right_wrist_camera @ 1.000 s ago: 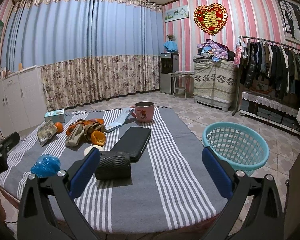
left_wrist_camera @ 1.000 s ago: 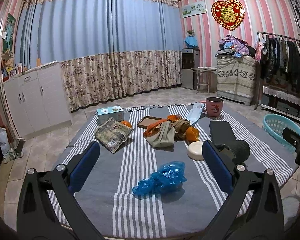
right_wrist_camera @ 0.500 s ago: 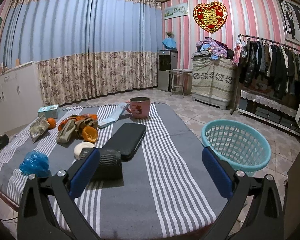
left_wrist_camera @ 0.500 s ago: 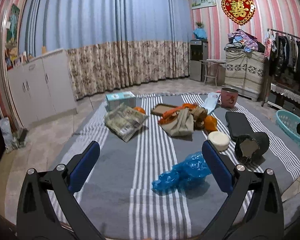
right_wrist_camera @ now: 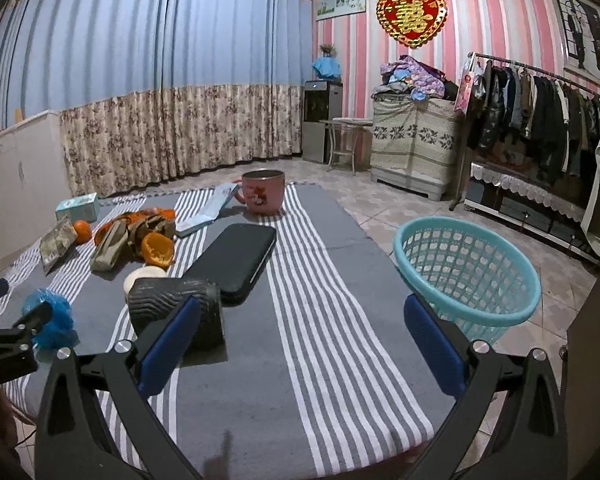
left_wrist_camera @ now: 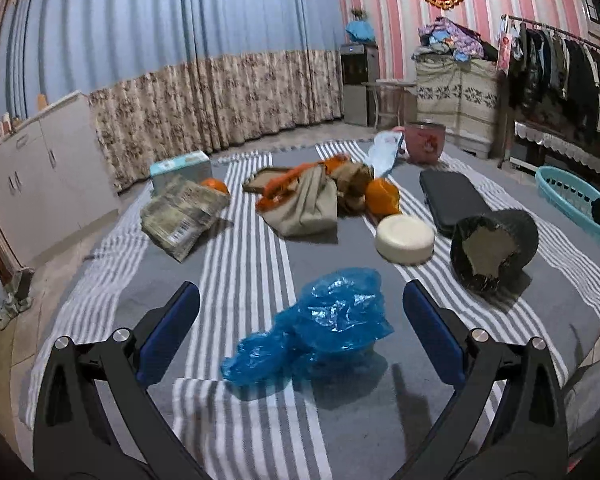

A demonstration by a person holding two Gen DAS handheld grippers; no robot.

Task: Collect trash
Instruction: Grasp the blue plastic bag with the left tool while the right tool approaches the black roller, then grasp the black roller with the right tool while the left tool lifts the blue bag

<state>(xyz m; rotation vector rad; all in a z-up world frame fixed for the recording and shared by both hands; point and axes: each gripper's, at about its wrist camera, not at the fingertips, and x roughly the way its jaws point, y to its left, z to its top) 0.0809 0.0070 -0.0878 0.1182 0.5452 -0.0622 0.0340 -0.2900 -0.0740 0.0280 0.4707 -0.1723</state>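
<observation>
Left gripper (left_wrist_camera: 300, 320) jaws apart, straddling blue plastic bag (left_wrist_camera: 320, 324) on near edge of striped cloth (left_wrist_camera: 236, 256). Right gripper (right_wrist_camera: 300, 332) apart, empty. Advice: drop low, pinch thickest bunch, lift clear, carry right to teal basket (right_wrist_camera: 466, 272).

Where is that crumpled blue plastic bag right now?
In the left wrist view, the crumpled blue plastic bag lies on the striped cloth between the open left claw fingers, nearer than the round white dish.
</observation>
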